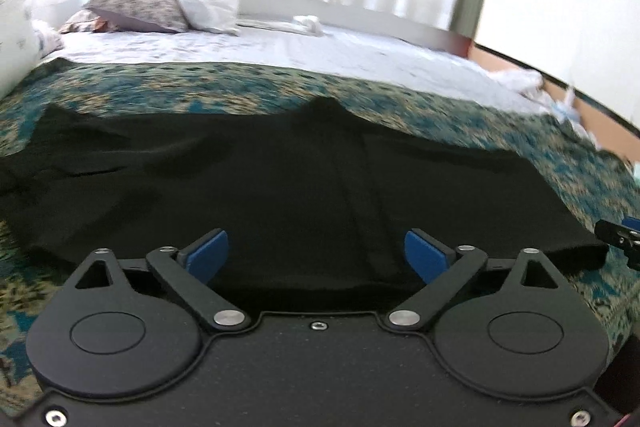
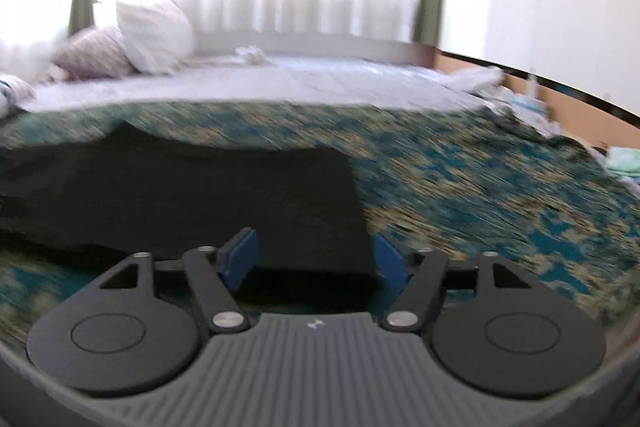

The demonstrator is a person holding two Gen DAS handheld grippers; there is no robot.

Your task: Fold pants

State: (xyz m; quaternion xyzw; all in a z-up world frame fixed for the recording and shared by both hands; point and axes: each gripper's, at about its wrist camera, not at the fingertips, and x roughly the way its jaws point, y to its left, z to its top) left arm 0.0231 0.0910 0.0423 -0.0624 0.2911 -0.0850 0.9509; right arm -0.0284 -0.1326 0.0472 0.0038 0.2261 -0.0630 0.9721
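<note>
Clearly the pants (image 1: 280,187) are soft, limp, light cloth on the bed (image 1: 400,99). Both the left gripper (image 1: 316,255) and right gripper (image 2: 312,259) gape empty. Best pinch the near hem corners.

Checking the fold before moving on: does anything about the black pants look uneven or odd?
Yes. The pants lie flat on the patterned bedspread, but their far edge pokes up in a peak near the middle, so the layers look misaligned.

Left gripper (image 1: 316,255) and right gripper (image 2: 314,259): fingers spread wide, gripping nothing
</note>
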